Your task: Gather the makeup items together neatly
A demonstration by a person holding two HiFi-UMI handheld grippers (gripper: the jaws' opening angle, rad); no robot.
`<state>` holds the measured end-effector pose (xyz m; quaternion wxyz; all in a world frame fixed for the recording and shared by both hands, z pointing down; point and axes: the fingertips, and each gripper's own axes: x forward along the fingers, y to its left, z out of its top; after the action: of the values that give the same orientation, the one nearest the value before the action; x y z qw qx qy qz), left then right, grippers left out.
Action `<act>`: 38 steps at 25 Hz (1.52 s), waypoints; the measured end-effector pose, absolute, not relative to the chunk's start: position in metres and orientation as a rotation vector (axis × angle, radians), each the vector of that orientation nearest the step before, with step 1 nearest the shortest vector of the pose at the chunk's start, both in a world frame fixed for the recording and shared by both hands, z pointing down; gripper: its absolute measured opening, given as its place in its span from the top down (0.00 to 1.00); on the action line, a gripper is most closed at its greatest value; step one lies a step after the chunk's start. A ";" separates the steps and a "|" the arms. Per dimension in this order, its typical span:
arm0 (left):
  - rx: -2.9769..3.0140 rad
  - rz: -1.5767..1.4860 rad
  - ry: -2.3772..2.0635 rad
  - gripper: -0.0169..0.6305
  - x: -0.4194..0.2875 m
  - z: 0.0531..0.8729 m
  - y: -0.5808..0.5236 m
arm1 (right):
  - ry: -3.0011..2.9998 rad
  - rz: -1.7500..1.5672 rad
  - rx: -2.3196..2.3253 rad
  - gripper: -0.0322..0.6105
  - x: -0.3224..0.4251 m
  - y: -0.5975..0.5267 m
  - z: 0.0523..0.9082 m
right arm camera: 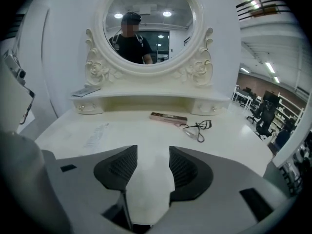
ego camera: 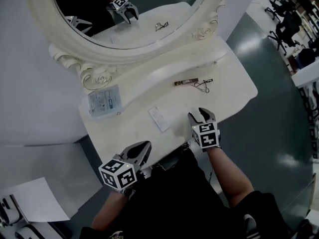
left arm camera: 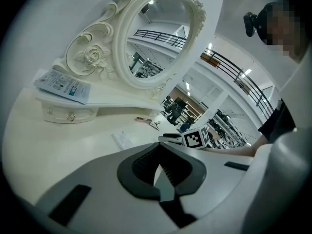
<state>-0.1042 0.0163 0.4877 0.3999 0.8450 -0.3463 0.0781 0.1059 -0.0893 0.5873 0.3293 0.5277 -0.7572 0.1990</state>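
The left tongs sit at the front edge of the white surface with their tips pressed together on nothing. The right tongs, further right along that edge, are spread and empty. A flat white packet lies near the front edge between the two. A slim brown stick and a black wire-handled tool lie just beside each other toward the right end, and a blue sachet rests on the raised shelf at the left end below the mirror.
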 end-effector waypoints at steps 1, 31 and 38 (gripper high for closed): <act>2.137 0.196 -0.878 0.96 -0.097 0.487 0.014 | -1.971 0.507 1.383 0.61 0.119 -0.096 0.586; 1.964 0.108 -1.097 0.96 -0.005 0.506 -0.040 | -1.996 0.338 0.636 0.84 0.163 -0.190 0.634; 1.982 0.117 -1.082 0.96 -0.008 0.501 -0.035 | -2.001 0.320 0.706 0.85 0.157 -0.184 0.623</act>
<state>-0.0076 -0.0346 0.5014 0.4264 0.7929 -0.4329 0.0467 0.1570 -0.1840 0.6231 0.4777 0.2890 -0.8192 0.1309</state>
